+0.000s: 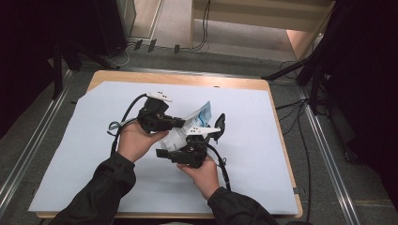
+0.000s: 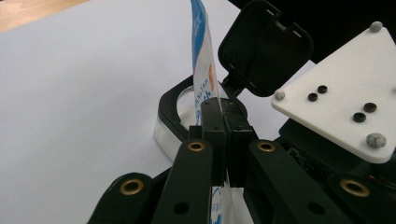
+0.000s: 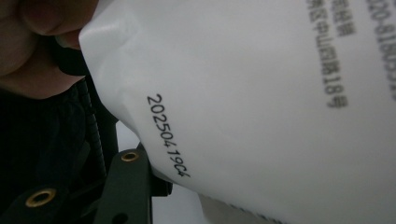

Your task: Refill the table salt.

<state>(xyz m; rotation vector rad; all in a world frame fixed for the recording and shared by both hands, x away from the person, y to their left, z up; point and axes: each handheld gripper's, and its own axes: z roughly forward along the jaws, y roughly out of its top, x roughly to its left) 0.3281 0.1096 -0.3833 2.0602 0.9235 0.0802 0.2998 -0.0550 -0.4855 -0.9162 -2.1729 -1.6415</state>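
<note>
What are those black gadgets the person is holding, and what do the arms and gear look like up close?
Each hand carries a black two-jaw tool: the left gripper and the right gripper. Their flat black arms have brass-ringed holes, seen in the left gripper view. Each is topped by a pale three-cornered plate with grey studs and dark screws. A black cable trails from each. The dark sleeves are long.

Wooden table [image 1: 277,117] with a pale blue-white sheet [image 1: 263,154] over most of the top. Grey carpet floor [image 1: 328,178] all round, metal rails [image 1: 28,154] running along both sides. Black cables [image 1: 302,140] trail on the right, tripod legs [image 1: 300,70] at far right. Light wood furniture [image 1: 263,21] at the back. Both side edges sit in deep shadow.
</note>
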